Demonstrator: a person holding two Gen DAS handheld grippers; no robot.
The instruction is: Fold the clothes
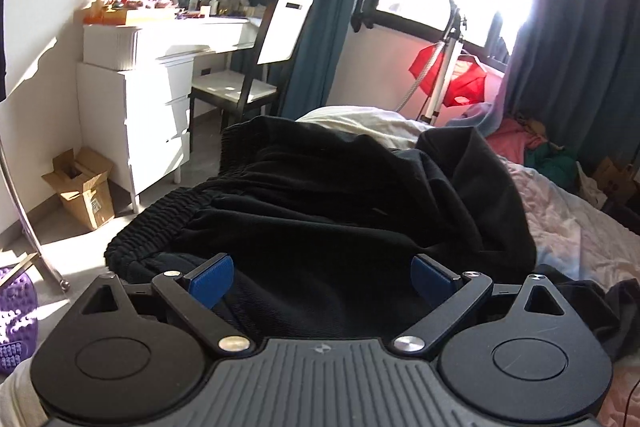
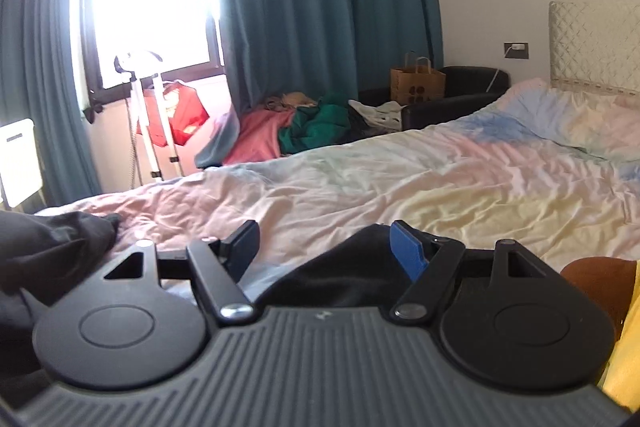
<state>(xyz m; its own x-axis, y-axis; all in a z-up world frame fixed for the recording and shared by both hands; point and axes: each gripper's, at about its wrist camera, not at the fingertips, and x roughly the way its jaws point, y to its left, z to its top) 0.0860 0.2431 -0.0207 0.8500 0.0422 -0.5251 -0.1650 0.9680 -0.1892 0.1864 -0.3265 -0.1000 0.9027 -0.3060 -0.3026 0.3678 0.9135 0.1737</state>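
**Black trousers heaped on the bed, both grippers open**

Black trousers (image 1: 320, 195), with a ribbed elastic waistband (image 1: 160, 223) bunched beyond and to the left of the left fingers, lie in a rumpled heap on the pastel bedsheet (image 2: 400, 179). The left gripper (image 1: 322, 277) hovers above the heap with its blue pads (image 1: 214, 277) spread wide apart; dark cloth fills the space beneath and between them, but neither pad presses on it. The right gripper (image 2: 328, 247) also stands parted. A peak of black fabric (image 2: 352, 275) rises between its fingers, close against the right pad (image 2: 406, 253); whether it actually touches that pad is hard to tell from this angle. More black cloth lies left of the right gripper's left finger. Beyond both fingertips hang teal curtains (image 2: 312, 27).
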